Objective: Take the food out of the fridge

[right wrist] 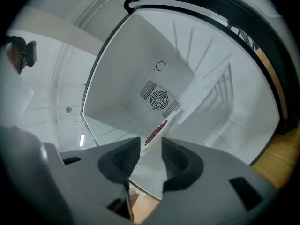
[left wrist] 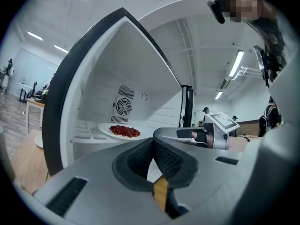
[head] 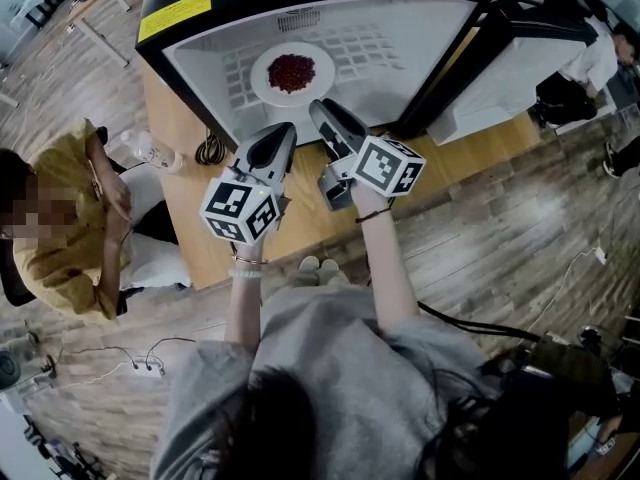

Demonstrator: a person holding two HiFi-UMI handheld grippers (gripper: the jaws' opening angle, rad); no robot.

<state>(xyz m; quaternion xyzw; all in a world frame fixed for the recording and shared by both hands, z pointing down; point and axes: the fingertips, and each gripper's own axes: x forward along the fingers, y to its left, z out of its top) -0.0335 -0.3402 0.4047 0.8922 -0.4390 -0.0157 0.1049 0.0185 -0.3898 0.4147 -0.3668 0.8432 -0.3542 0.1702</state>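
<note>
Sitting inside the fridge (head: pixel 410 38), the food (head: pixel 291 72) lies beyond the parted right claw (right wrist: pixel 151 140) and closed left claw (left wrist: pixel 153 140).

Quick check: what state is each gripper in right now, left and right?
Left gripper: closed, holding nothing.
Right gripper: open, nothing between its jaws.
</note>
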